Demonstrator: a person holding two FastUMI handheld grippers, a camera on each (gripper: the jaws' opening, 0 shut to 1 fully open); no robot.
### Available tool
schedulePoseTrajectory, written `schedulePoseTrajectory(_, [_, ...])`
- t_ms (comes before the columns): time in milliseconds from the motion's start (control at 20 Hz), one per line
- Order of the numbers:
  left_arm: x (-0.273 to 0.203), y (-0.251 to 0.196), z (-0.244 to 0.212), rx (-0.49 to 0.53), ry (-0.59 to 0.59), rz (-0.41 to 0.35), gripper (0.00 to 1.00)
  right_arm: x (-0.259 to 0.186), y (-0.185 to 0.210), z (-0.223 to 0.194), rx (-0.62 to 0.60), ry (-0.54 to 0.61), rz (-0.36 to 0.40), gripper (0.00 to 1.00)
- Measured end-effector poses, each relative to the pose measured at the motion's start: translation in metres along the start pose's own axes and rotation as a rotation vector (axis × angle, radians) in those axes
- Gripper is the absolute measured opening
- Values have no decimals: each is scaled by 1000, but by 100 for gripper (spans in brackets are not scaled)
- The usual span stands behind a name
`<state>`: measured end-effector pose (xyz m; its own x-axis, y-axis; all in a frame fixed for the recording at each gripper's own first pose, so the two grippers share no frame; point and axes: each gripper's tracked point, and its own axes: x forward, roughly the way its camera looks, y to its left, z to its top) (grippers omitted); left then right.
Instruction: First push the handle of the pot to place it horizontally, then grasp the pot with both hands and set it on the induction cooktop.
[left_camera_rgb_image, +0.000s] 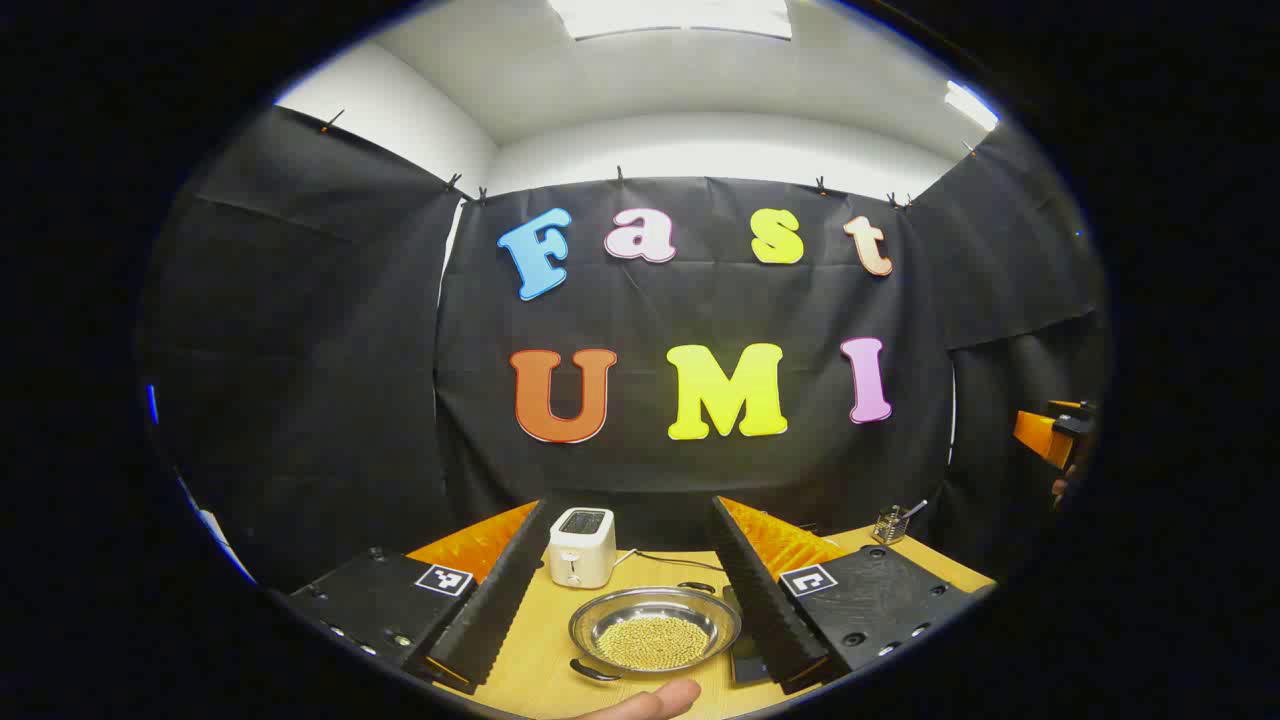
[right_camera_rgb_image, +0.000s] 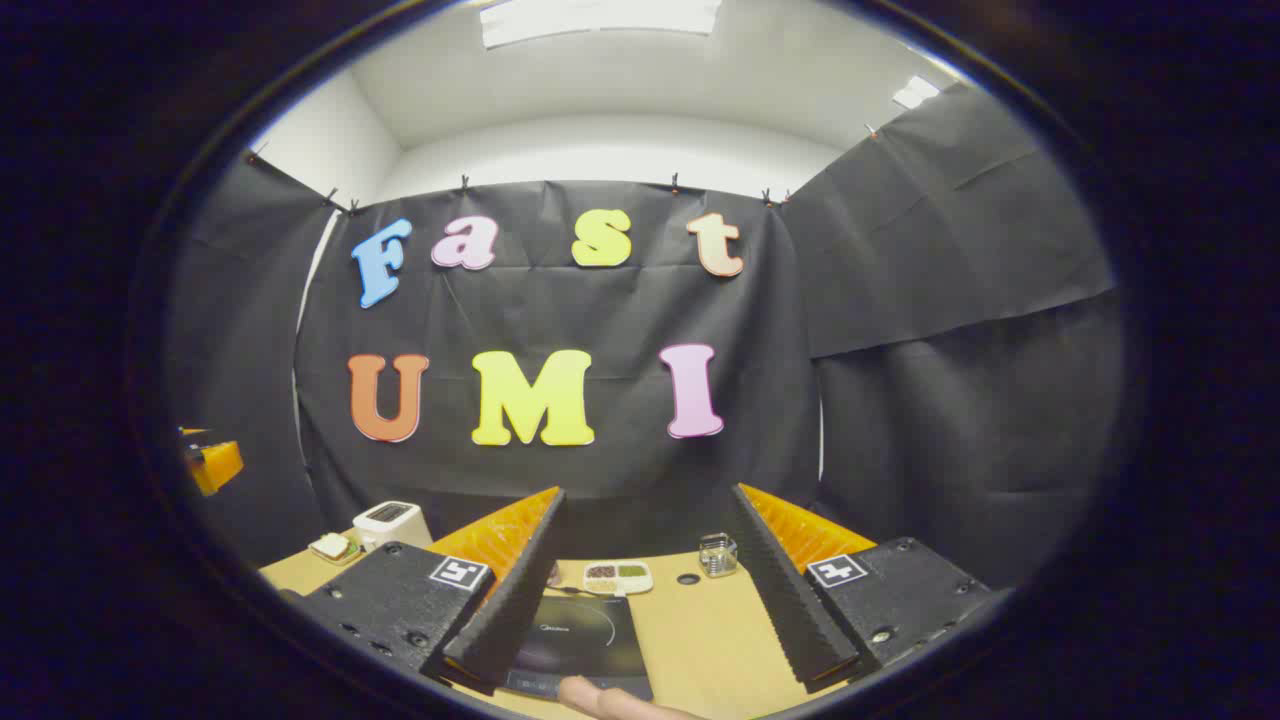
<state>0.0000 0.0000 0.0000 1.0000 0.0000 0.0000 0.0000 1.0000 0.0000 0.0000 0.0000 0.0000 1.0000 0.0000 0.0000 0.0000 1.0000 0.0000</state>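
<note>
The steel pot (left_camera_rgb_image: 655, 628) holds small yellowish beans and sits on the wooden table (left_camera_rgb_image: 520, 670), low between my left gripper's fingers. One black handle (left_camera_rgb_image: 594, 671) points toward the near left; the other (left_camera_rgb_image: 696, 587) sits on the far rim. My left gripper (left_camera_rgb_image: 632, 508) is open above the table with nothing in it. The black induction cooktop (right_camera_rgb_image: 585, 635) lies flat in the right gripper view, partly behind the left finger. My right gripper (right_camera_rgb_image: 648, 492) is open and holds nothing. A fingertip of a hand (left_camera_rgb_image: 650, 701) shows just in front of the pot.
A white toaster (left_camera_rgb_image: 582, 546) stands behind the pot, with a wire holder (left_camera_rgb_image: 890, 522) at the far right. Beyond the cooktop lie a divided dish of food (right_camera_rgb_image: 617, 576) and a small glass jar (right_camera_rgb_image: 717, 555). A sandwich plate (right_camera_rgb_image: 333, 546) sits by the toaster (right_camera_rgb_image: 390, 522).
</note>
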Motion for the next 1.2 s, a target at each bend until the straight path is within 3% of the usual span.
schedulePoseTrajectory(50, [-2,0,2,1,-3,-3,95,-1,2,0,-3,0,6,96])
schedulePoseTrajectory(200, [-6,-6,1,14,0,-21,95,-3,-2,1,-4,2,8,100])
schedulePoseTrajectory(250, [-7,-9,3,18,-1,-37,95,-5,-1,0,-8,6,15,96])
schedulePoseTrajectory(800, [-11,-29,-8,50,22,-84,95,-20,-4,13,-32,-45,30,96])
schedulePoseTrajectory(950, [-14,-30,-7,41,19,-82,95,-25,-1,14,-26,-51,39,96])
schedulePoseTrajectory(1000, [-15,-31,-5,37,16,-84,95,-26,-2,15,-21,-54,37,100])
schedulePoseTrajectory(1050, [-15,-30,-5,35,12,-84,95,-26,-4,15,-21,-57,36,96])
schedulePoseTrajectory(1200, [-15,-26,-8,26,14,-63,95,-26,-6,12,-28,-62,30,96])
